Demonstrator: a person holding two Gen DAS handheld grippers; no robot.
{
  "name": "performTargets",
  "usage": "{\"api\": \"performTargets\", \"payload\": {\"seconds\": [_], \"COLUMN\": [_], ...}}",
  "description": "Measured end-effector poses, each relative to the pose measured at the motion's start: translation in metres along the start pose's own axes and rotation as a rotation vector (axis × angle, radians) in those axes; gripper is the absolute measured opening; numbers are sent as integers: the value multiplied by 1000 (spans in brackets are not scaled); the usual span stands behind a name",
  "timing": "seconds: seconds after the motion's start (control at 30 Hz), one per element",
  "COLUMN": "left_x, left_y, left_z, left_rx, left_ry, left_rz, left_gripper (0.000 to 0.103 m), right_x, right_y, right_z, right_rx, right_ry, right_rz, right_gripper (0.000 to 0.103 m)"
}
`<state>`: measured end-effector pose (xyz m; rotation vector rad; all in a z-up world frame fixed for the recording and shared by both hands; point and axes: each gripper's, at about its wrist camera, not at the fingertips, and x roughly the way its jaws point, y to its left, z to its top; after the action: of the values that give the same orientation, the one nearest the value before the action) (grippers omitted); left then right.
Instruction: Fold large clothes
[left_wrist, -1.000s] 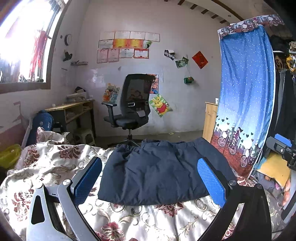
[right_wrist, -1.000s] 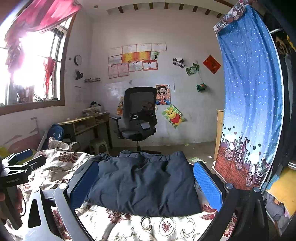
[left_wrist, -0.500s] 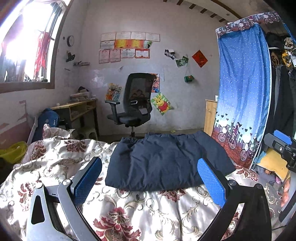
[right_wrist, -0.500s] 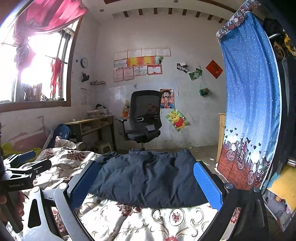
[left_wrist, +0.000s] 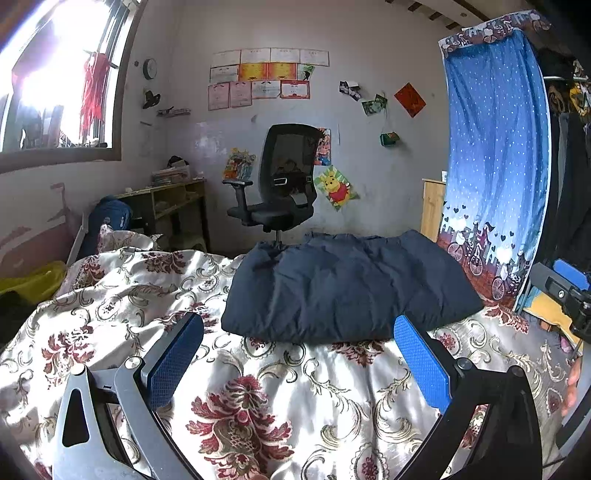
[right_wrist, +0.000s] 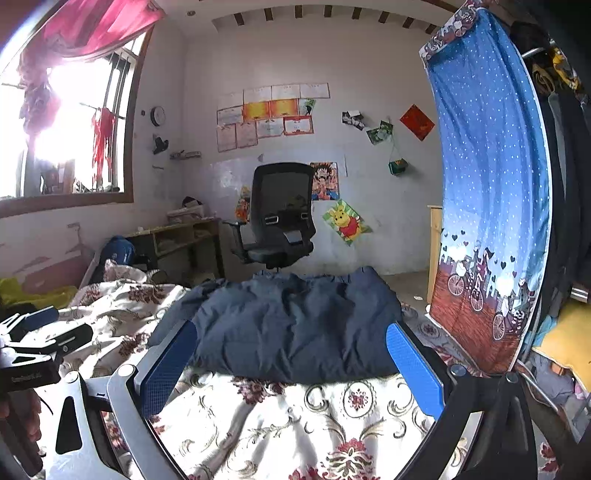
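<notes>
A dark navy garment (left_wrist: 343, 288) lies folded into a thick rectangle on the far part of the floral bedspread (left_wrist: 258, 398); it also shows in the right wrist view (right_wrist: 291, 325). My left gripper (left_wrist: 295, 354) is open and empty, held above the bedspread short of the garment's near edge. My right gripper (right_wrist: 291, 365) is open and empty, level with the garment's near edge. The left gripper also shows at the left edge of the right wrist view (right_wrist: 40, 332), and the right gripper at the right edge of the left wrist view (left_wrist: 565, 288).
A black office chair (left_wrist: 280, 184) stands beyond the bed. A wooden desk (left_wrist: 166, 206) is at the left wall under a window. A blue curtain (left_wrist: 495, 166) hangs over a wardrobe at the right. A yellow item (left_wrist: 33, 284) lies at the far left.
Both grippers have drawn back from the folded garment and risen a little, so more bedspread shows in front of it. The garment has not moved. Both stay open.
</notes>
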<state>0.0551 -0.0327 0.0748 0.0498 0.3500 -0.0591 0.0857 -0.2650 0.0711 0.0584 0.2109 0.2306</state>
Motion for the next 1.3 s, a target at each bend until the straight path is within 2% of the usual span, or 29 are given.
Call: {"api": "performTargets", "payload": {"seconds": [0.33,0.87,1.3], "left_x": [10,23,26], "left_y": [1,1,0], "left_z": [-26,-41,-44], "left_rx": [9,17,20], "left_ry": [36,89,95], "left_rz": [18,41,44], "left_gripper": [101,101,101], "right_x": [5,26,27], "right_y": [8,1,-3], "right_z": [-25,-39,-40], "right_rx": [-75,-48,-26], "right_ry": [53,157,167], "right_rz": [0,-33,-38], "right_gripper": [103,103,103]}}
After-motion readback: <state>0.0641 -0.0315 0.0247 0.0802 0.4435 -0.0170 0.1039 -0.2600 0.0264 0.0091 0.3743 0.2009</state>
